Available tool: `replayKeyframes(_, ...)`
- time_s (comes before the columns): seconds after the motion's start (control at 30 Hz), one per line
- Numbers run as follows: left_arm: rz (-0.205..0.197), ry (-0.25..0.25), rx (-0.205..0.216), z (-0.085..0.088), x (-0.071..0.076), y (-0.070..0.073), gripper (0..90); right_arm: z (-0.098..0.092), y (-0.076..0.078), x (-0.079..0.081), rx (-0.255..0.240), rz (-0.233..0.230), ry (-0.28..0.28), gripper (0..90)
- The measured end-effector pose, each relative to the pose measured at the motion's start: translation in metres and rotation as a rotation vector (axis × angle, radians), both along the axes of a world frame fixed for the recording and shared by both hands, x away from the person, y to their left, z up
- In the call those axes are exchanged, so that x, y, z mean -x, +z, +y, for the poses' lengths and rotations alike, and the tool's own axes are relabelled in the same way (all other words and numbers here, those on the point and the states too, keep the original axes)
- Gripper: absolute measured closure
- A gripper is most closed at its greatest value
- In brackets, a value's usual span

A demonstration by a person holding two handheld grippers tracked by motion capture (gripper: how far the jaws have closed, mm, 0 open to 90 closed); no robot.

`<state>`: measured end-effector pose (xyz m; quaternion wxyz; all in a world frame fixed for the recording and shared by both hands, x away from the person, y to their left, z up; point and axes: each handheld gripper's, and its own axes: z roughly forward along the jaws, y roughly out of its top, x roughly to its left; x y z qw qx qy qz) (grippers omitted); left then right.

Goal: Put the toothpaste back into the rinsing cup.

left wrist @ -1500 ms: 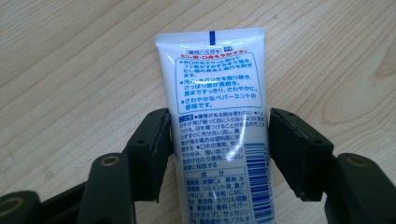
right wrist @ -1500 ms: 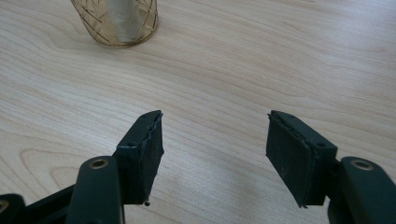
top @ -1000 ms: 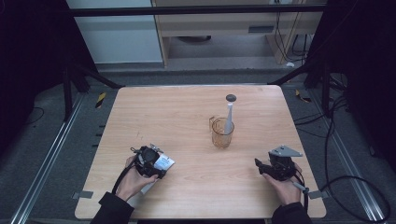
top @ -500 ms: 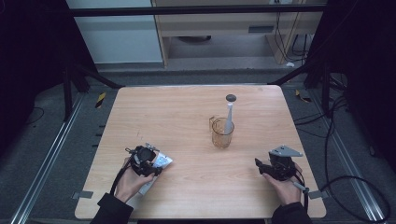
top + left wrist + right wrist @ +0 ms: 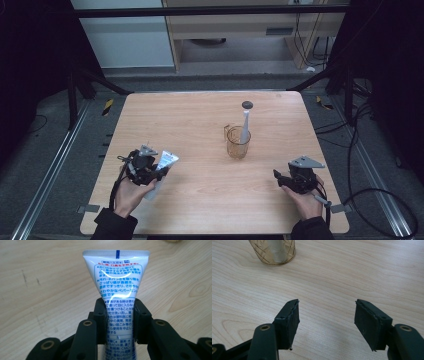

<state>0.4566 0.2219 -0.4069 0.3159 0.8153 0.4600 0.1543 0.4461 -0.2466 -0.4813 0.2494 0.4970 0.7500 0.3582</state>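
Left gripper view: the left gripper (image 5: 119, 315), jaws just closed, pinches a glossy white toothpaste tube (image 5: 117, 282) whose flat crimped end points ahead over bare grained wooden table (image 5: 45, 285). The right gripper (image 5: 327, 322) gapes empty, the amber ribbed cup (image 5: 273, 251) ahead-left.

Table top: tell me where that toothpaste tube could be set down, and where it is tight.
Most of the table is bare: the far left corner, the middle stretch between the left gripper holding the toothpaste tube and the open right gripper. It is tight only by the amber cup with its upright brush.
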Motion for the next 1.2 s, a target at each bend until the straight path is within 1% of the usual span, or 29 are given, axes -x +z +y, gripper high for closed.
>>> replayKeyframes(0.03,-0.009,0.003,0.004,0.001,0.000,0.003,68.5,0.000,0.000,0.000,0.003,-0.002,0.002,36.5)
replayKeyframes(0.1,-0.047,0.017,0.008,0.004,0.000,0.011,68.5,0.000,0.000,0.000,0.003,-0.003,-0.001,36.5)
replayKeyframes(0.17,-0.070,0.027,0.009,0.005,-0.002,0.016,68.5,0.000,0.000,0.000,0.003,-0.004,-0.002,36.5)
replayKeyframes(0.3,-0.122,0.048,0.026,0.004,-0.006,0.025,68.6,0.000,0.000,0.000,0.002,-0.007,-0.005,36.3)
replayKeyframes(0.33,-0.122,0.048,0.026,0.004,-0.006,0.025,68.6,0.000,0.000,0.000,0.004,-0.010,-0.005,36.2)
replayKeyframes(0.37,-0.138,0.052,0.031,0.002,-0.007,0.028,68.6,0.000,0.000,0.000,0.004,-0.010,-0.005,36.2)
replayKeyframes(0.4,-0.170,0.059,0.035,-0.001,-0.009,0.034,68.6,0.001,0.000,0.000,0.003,-0.011,-0.005,36.0)
replayKeyframes(0.43,-0.170,0.059,0.035,-0.001,-0.009,0.034,68.6,0.001,0.000,0.000,0.003,-0.011,-0.005,36.0)
replayKeyframes(0.47,-0.188,0.067,0.044,-0.003,-0.010,0.036,68.6,0.001,0.000,0.000,0.001,-0.012,-0.006,35.6)
replayKeyframes(0.5,-0.212,0.075,0.062,-0.006,-0.013,0.041,68.6,0.001,0.000,0.000,0.005,-0.015,-0.006,35.0)
replayKeyframes(0.6,-0.269,0.094,0.072,-0.013,-0.016,0.048,68.6,0.001,0.000,0.001,-0.007,-0.010,-0.010,34.5)
replayKeyframes(0.63,-0.287,0.099,0.077,-0.014,-0.017,0.051,68.7,0.001,0.000,0.000,0.001,-0.016,-0.010,34.3)
replayKeyframes(0.67,-0.287,0.099,0.077,-0.014,-0.017,0.051,68.7,0.001,0.000,0.000,0.001,-0.016,-0.010,34.3)
replayKeyframes(0.73,-0.317,0.113,0.106,-0.020,-0.021,0.057,68.7,0.001,-0.001,0.000,0.000,-0.016,-0.011,34.2)
replayKeyframes(0.77,-0.316,0.112,0.107,-0.022,-0.022,0.059,68.7,0.001,-0.001,0.000,0.000,-0.016,-0.011,34.2)
replayKeyframes(0.83,-0.329,0.115,0.118,-0.028,-0.025,0.062,68.7,0.001,-0.001,0.000,0.002,-0.014,-0.010,34.1)
replayKeyframes(0.93,-0.344,0.111,0.128,-0.033,-0.027,0.064,68.7,0.001,-0.001,0.000,-0.002,-0.011,-0.012,34.1)
replayKeyframes(1.0,-0.360,0.111,0.150,-0.039,-0.030,0.066,68.7,0.001,-0.001,0.000,0.003,-0.014,-0.011,34.1)
replayKeyframes(1.03,-0.380,0.113,0.153,-0.045,-0.032,0.068,68.7,0.001,-0.001,0.000,-0.003,-0.012,-0.012,34.0)
replayKeyframes(1.07,-0.380,0.113,0.153,-0.045,-0.032,0.068,68.7,0.000,-0.001,0.000,-0.005,-0.012,-0.012,34.0)
replayKeyframes(1.1,-0.401,0.119,0.165,-0.051,-0.034,0.069,68.7,0.000,-0.002,0.000,0.000,-0.016,-0.011,34.0)
replayKeyframes(1.13,-0.401,0.119,0.165,-0.051,-0.034,0.069,68.8,0.000,-0.002,0.000,0.000,-0.016,-0.011,34.0)
replayKeyframes(1.17,-0.411,0.122,0.178,-0.057,-0.037,0.070,68.8,-0.001,-0.002,-0.001,0.001,-0.016,-0.011,33.9)
replayKeyframes(1.2,-0.411,0.122,0.178,-0.057,-0.037,0.070,68.7,-0.001,-0.002,-0.001,0.001,-0.015,-0.012,33.8)
